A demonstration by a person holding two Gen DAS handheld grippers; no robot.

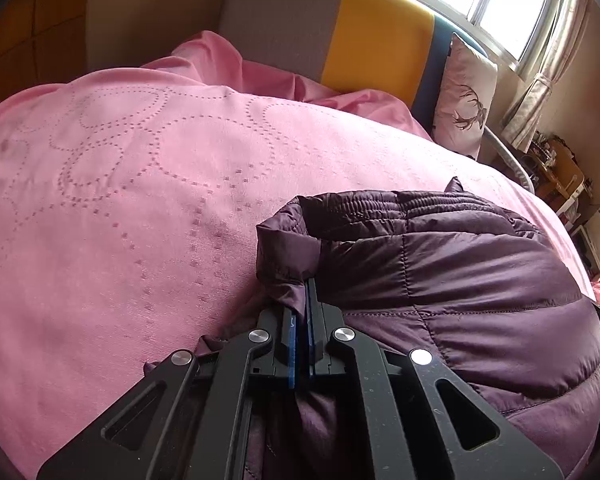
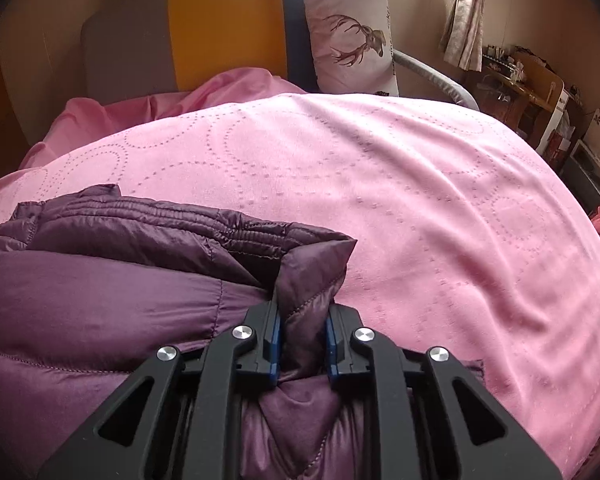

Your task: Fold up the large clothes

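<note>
Left claw [image 1: 302, 300]: clamped tight on a thin pinch of the jacket [image 1: 460, 280], at its left corner. Fabric bunched up between the blue pads, a flap standing just above the tips. Rest of the jacket spread to the right of this claw, puffed, quilted, lying on the pink bedspread [image 1: 120, 200]. Ribbed hem band at the far edge, running left to right.

Right claw [image 2: 302, 320]: narrow gap, pads pressing a thicker fold of the jacket [image 2: 100, 300] at its right corner. Corner flap poking up beyond the tips. Bulk of the jacket lying left of this claw; bare bedspread [image 2: 440, 200] to the right and ahead.

Key relation: jacket's held edge strung between the two claws, one corner each, long axis across the bed, roughly parallel to the headboard [image 2: 224, 20]. Neither hand nearer; both at the same edge. Body of the garment low and forward of both claws, resting on the bed.

Judgement: fold edge likely being laid down; next move probably turns on keeping both corners level, so the edge lands square. Pillow [image 2: 350, 32] well apart, no obstacle.
</note>
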